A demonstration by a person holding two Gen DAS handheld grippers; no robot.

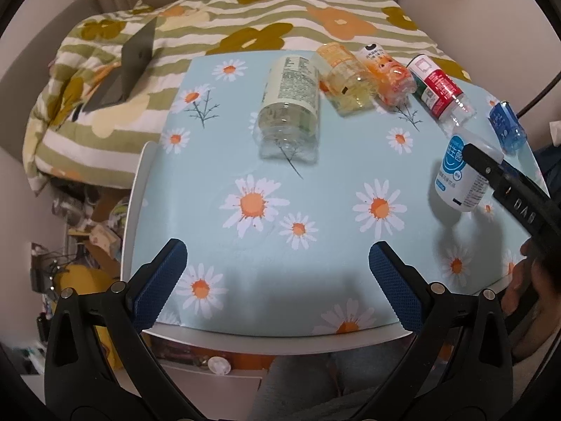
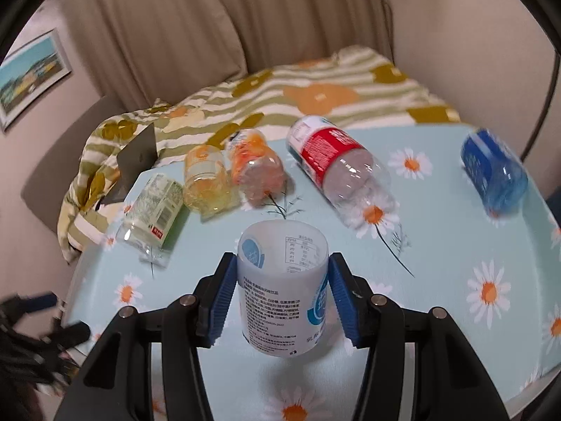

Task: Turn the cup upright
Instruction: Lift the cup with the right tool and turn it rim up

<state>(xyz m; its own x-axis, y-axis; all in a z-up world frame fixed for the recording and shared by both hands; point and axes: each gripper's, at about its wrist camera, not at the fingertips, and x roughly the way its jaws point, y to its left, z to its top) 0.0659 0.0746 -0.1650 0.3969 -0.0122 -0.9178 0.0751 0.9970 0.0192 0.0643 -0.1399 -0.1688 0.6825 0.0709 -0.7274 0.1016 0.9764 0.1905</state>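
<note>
A white cup with blue print is clamped between my right gripper's blue pads, mouth up, held just above the daisy tablecloth. It also shows in the left wrist view at the right edge, with the right gripper on it. My left gripper is open and empty over the table's near edge. Several cut bottle cups lie on their sides at the back: green-label, yellow, orange, red-label, blue.
The small white table stands against a bed with a striped flowered quilt. A grey laptop sits open on the quilt. Clutter lies on the floor to the left. Curtains hang behind.
</note>
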